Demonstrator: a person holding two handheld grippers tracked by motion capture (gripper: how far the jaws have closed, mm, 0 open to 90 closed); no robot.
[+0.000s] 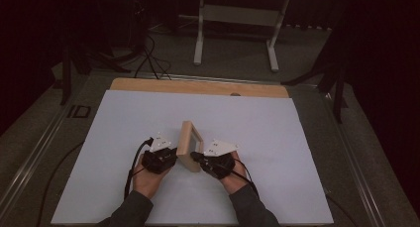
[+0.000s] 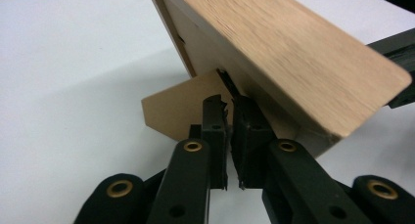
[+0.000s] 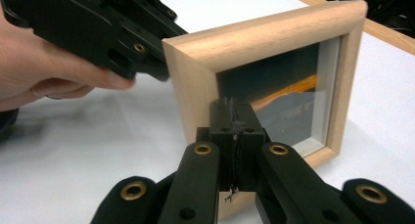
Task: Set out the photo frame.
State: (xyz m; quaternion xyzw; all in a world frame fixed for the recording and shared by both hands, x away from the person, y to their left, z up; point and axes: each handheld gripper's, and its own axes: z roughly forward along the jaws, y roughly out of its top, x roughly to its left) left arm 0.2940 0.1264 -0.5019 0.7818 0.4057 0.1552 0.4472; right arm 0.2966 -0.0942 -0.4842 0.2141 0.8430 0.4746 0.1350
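Note:
A small light-wood picture frame [image 1: 189, 145] stands upright on the white sheet, between both grippers. My left gripper [image 1: 172, 156] is at the frame's back. In the left gripper view its jaws [image 2: 229, 104] stand a narrow gap apart, open, with their tips at the brown fold-out stand [image 2: 169, 111] under the tilted frame [image 2: 293, 53]. My right gripper [image 1: 199, 156] is at the frame's front. Its jaws [image 3: 234, 106] are shut flat together, nothing between them, tips against the lower left of the glass [image 3: 288, 101] inside the wooden rim [image 3: 264, 33].
A white sheet [image 1: 148, 118] covers the table, and a strip of wooden edge [image 1: 198, 86] shows at the far side. Beyond it a white desk frame [image 1: 235, 19] and black cables [image 1: 148, 58] are on the dark floor. The person's hand [image 3: 44, 72] holds the left gripper.

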